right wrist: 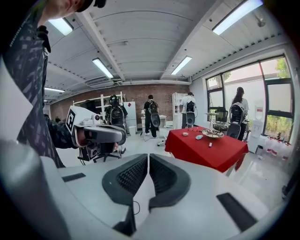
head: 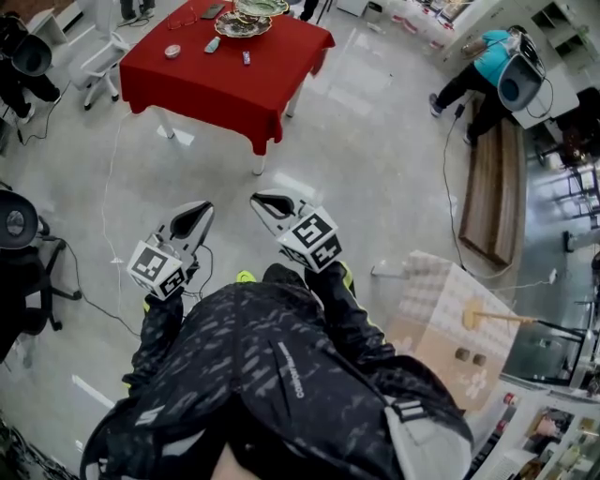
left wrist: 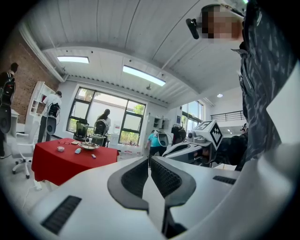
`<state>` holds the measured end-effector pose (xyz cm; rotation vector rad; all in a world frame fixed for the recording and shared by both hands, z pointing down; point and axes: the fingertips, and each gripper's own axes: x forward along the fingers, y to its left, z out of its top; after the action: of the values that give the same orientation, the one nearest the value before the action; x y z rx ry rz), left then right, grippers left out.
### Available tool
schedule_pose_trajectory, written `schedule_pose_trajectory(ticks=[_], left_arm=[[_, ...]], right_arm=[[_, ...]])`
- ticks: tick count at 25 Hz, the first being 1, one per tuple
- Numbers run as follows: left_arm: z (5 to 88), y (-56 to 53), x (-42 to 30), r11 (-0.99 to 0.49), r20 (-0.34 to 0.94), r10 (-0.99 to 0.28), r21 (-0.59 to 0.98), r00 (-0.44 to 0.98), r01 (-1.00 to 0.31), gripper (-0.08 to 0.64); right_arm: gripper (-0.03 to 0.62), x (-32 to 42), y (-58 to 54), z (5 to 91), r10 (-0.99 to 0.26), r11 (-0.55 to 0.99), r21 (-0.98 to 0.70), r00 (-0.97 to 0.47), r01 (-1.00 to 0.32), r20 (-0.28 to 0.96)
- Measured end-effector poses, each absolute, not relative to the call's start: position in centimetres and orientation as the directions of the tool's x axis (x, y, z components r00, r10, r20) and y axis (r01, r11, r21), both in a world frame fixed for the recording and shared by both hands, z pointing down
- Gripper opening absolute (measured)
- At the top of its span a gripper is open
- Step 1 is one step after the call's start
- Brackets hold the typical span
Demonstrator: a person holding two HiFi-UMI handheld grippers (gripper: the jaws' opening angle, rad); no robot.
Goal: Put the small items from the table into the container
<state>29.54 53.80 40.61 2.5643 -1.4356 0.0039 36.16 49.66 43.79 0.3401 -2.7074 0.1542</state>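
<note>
From the head view, the red table [head: 225, 80] stands ahead on the grey floor [head: 375, 150]. The left gripper [head: 203, 209] and the right gripper [head: 260, 199] are both held well short of the table, side by side and pointing toward it. The tiered dish [head: 246, 21] sits at the table's far edge. Scattered on the cloth beside the dish are the small items: a round white piece [head: 172, 51], a pale blue piece [head: 213, 44] and a little stick-shaped piece [head: 247, 57]. A person in a teal top [head: 483, 52] bends over well to the right of the table.

In the left gripper view, the tongs are pressed together with nothing between them. The table lies off to their left, with the dish and small items on it.

In the right gripper view, these tongs are also pressed together and empty. The table stands to their right, still carrying its dish and items. People with backpacks [right wrist: 151, 112] stand beyond the table.
</note>
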Motion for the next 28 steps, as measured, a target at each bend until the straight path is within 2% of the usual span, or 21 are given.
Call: schedule_pose_trajectory(ticks=[14, 28], left_arm=[[42.0, 53.0, 27.1, -0.438, 0.120, -0.878, 0.190, 0.463, -0.879, 0.025], [42.4, 42.0, 21.5, -0.353, 0.153, -0.914, 0.153, 0.375, -0.923, 0.025]], right_arm=[[0.023, 33.7, 48.0, 45.1, -0.174, 0.973, -0.061, -0.882, -0.222, 0.438], [0.023, 27.3, 34.9, 46.8, -0.124, 0.983, -0.067, -0.891, -0.169, 0.438]])
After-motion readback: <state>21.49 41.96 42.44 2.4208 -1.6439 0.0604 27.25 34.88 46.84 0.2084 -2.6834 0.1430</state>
